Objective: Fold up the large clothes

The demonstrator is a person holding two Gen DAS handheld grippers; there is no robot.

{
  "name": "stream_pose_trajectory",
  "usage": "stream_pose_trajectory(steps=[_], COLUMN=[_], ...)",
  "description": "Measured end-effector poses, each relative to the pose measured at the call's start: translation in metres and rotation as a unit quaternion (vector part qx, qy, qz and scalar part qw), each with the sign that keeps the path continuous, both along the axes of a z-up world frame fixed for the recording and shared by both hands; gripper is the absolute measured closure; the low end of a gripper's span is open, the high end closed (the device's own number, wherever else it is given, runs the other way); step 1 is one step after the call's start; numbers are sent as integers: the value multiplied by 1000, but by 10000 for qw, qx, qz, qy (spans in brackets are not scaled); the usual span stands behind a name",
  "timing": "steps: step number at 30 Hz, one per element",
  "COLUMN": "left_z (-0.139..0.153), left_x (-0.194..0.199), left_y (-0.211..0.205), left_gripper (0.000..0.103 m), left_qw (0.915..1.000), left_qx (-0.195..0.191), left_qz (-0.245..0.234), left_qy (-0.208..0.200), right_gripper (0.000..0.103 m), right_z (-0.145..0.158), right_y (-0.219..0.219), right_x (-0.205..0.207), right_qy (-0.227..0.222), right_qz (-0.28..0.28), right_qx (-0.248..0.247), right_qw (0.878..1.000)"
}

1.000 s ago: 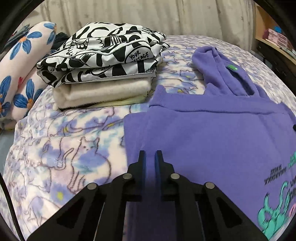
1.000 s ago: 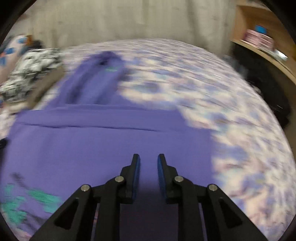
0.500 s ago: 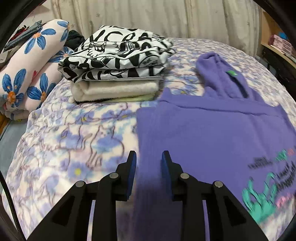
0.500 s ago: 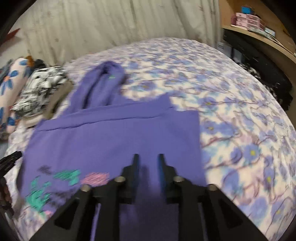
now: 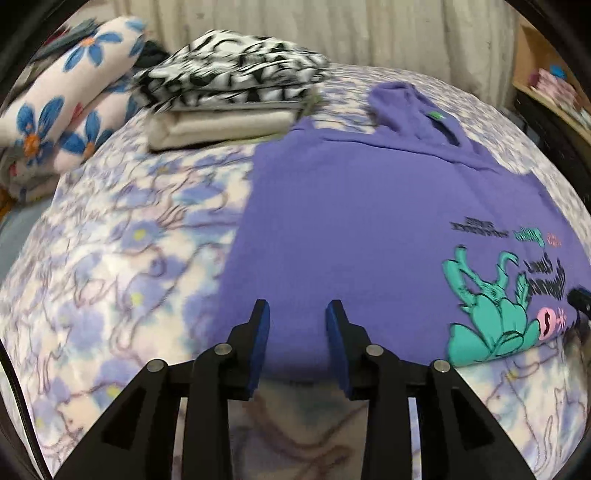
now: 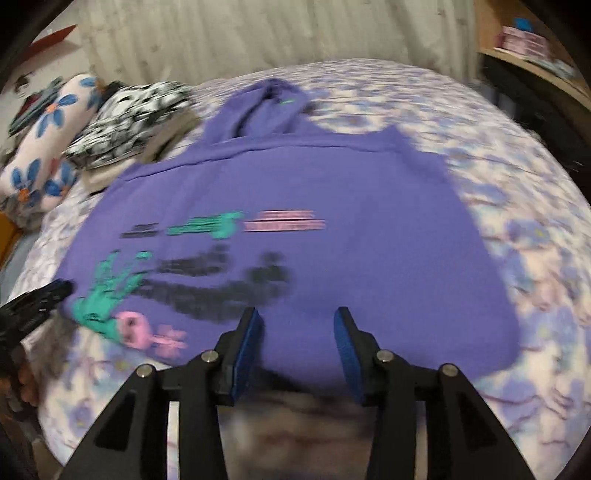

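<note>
While both grippers hang over the near edge of the bed, this is how things lie.

Left gripper [image 5: 297,325]: its jaws are part open and opening. Nothing is pinched. The hoodie's near edge shows in the gap, lying flat below.

Right gripper [image 6: 298,334]: its jaws are part open and opening too. They hold nothing. The hoodie's near edge shows between them as well.

Pads [image 5: 258,332]: blue, on the inner side of each black finger.

Hoodie [image 5: 369,221]: purple, spread flat on the bed, with sharp straight side edges. Its near edge is close to the near edge of the bed. The left gripper is by its left near corner, the right gripper by its right near part.

Hood [image 6: 269,107]: at the far end, lying flat, with a small green tag.

Print [image 6: 110,291]: a teal shape, a pink bit and dark words on the hoodie, upside down from here. The words are too blurry to read.

Bed [image 5: 110,258]: covered with a cloth of pale blue and purple flowers.

Folded pile [image 5: 229,99]: by the far left corner of the bed, just beside the hoodie's far left corner. A black and white piece lies on top of a cream one.

Pillows [image 5: 55,110]: white with blue flowers, at the left edge of the bed, next to the pile.

Curtain [image 6: 258,33]: pale, behind the far edge of the bed.

Shelf [image 6: 528,44]: wood, at the far right, with small things on it.
</note>
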State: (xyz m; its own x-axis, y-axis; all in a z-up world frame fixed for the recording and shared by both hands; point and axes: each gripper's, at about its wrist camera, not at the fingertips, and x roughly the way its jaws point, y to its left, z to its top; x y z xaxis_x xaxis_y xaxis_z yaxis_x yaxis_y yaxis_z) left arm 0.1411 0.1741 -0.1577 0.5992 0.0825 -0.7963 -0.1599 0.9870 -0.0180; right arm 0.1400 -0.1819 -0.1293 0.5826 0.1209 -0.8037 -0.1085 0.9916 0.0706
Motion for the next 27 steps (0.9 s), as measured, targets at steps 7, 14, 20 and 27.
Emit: stream_pose_trajectory(steps=[7,14,20,27], left_z=[-2,-5,-8,-10], left_x=[-4,-3,-5,-3], left_y=[10,11,11,13], left_gripper=[72,72,72,57], left_qw=[9999,9999,9999,9997], left_qx=[50,59,38,-218], left_qz=[123,138,138,-35], left_qy=[-1,-40,-64,-39], right_gripper=[61,61,60,59], right_z=[1,-1,-4,-9], right_y=[-53,-50,-51,-47], right_x=[-8,-10,-9,-5], right_qy=[86,151,290,482], right_qz=[-602,-684,-820,-963], right_qx=[-11,-130,-54,-151], right_qw=[9981,9975,9962,9941])
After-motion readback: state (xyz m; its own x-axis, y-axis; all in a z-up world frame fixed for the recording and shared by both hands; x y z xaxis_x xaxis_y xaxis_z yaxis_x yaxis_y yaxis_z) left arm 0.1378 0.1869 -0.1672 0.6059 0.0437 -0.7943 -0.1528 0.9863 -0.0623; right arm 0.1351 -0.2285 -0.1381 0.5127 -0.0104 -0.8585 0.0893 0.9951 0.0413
